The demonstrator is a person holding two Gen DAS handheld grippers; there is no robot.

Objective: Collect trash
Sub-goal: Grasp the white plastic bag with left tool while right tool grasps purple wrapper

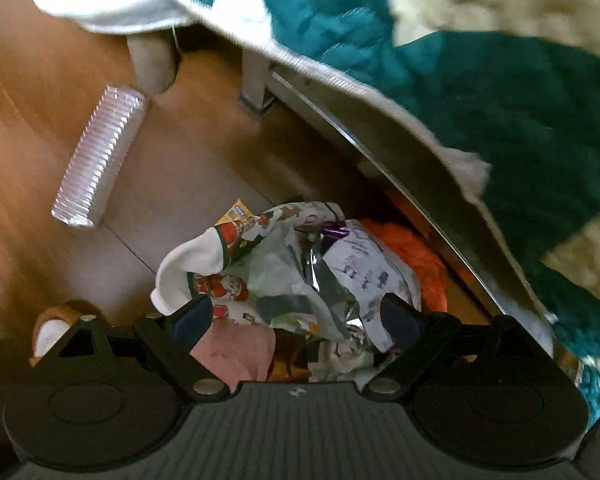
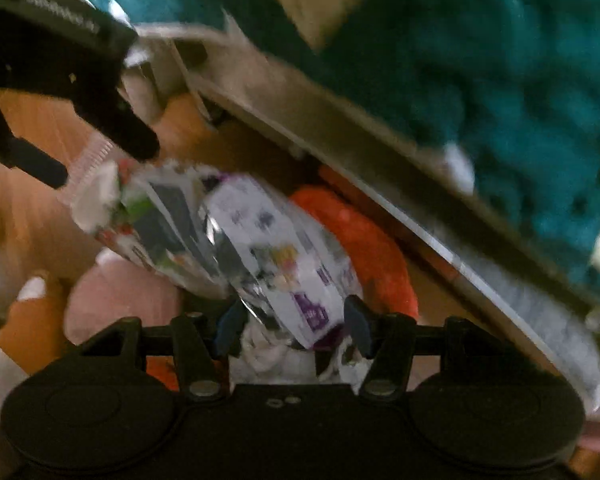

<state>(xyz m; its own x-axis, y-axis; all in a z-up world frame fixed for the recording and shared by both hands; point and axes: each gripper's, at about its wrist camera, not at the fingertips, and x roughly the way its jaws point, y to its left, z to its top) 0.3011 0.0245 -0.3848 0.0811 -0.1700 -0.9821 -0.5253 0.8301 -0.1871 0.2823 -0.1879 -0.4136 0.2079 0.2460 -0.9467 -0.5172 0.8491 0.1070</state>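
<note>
A crumpled bundle of trash (image 1: pixel 300 276), printed paper and silvery foil wrappers, hangs above the wooden floor beside the bed. My left gripper (image 1: pixel 300 316) has its blue pads (image 1: pixel 192 316) on both sides of the bundle and grips it. In the right wrist view the same bundle (image 2: pixel 260 248) runs between my right gripper's (image 2: pixel 292 328) blue pads (image 2: pixel 358 322), which close on its white and purple end. The left gripper's black body (image 2: pixel 60 72) shows at the upper left of the right wrist view. Both views are blurred by motion.
A clear ribbed plastic sleeve (image 1: pixel 100 156) lies on the wooden floor (image 1: pixel 204 168). An orange cloth (image 1: pixel 420 256) and a pink item (image 1: pixel 240 352) lie under the bundle. The bed frame (image 1: pixel 380 132) with a teal and cream blanket (image 1: pixel 480 72) fills the right. A bed leg (image 1: pixel 256 84) stands behind.
</note>
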